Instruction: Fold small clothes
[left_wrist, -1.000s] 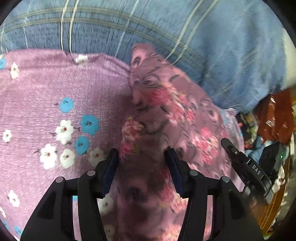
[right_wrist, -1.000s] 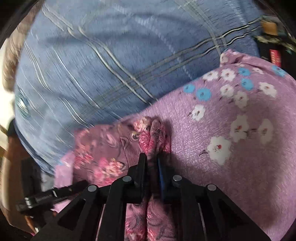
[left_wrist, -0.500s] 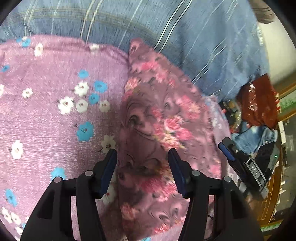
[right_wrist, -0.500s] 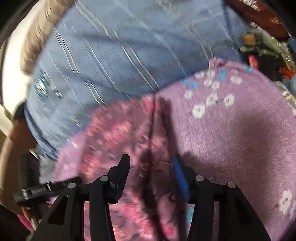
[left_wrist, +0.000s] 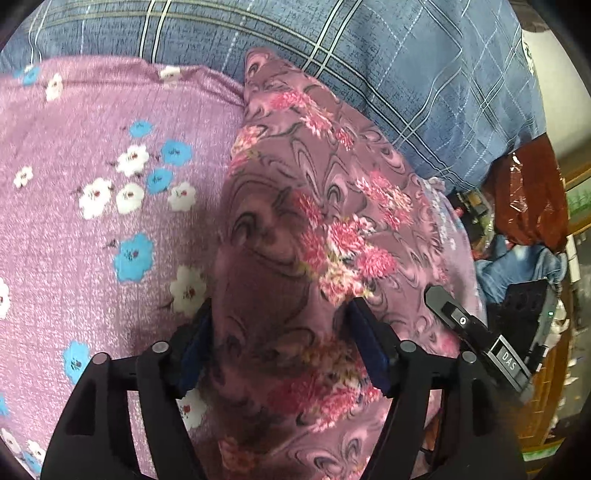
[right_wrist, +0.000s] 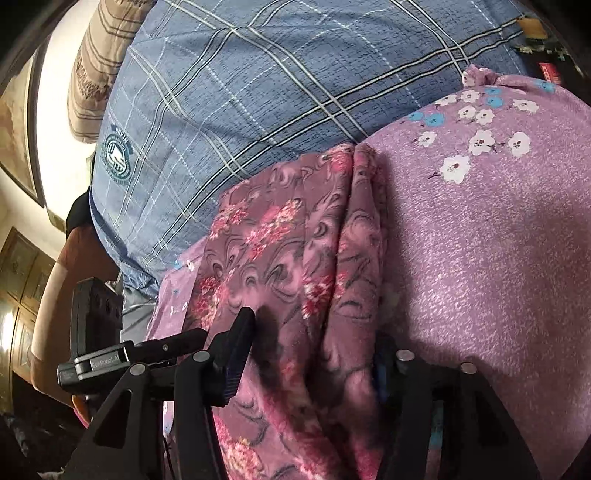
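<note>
- our left gripper (left_wrist: 280, 325) points steeply down at the bed, its two black fingers (left_wrist: 192, 354) spread wide and still parting; the mauve rose-print garment (left_wrist: 314, 229) lies between them, and we see no pad pinching it.
- that garment runs from between our left fingers away toward the blue plaid cover (left_wrist: 369, 74), narrowing to a tip at the far end; it rests on the lilac sheet with white and blue flowers (left_wrist: 110, 221), which spreads out to the left of the fingers.
- to the right of our left fingers the other gripper's black finger shows, with a small plate reading "das" (left_wrist: 509, 363).
- our right gripper (right_wrist: 314, 339) points down at a shallower angle, jaws about half apart; the garment (right_wrist: 295, 258) lies folded lengthwise between its fingers (right_wrist: 236, 350). the left pad stands clear of the cloth; the right pad is mostly hidden behind a fold, so we cannot tell whether it touches.
- in the right wrist view the lilac sheet (right_wrist: 480, 240) spreads to the right of the fingers, the plaid cover (right_wrist: 258, 92) lies beyond them.
- on that cover, far left, a round teal badge (right_wrist: 116, 157) carries lettering too small to read.
- left of our right fingers the other gripper's body bears a label (right_wrist: 105, 365) that seems to read "genrobot.ai", blurred.
</note>
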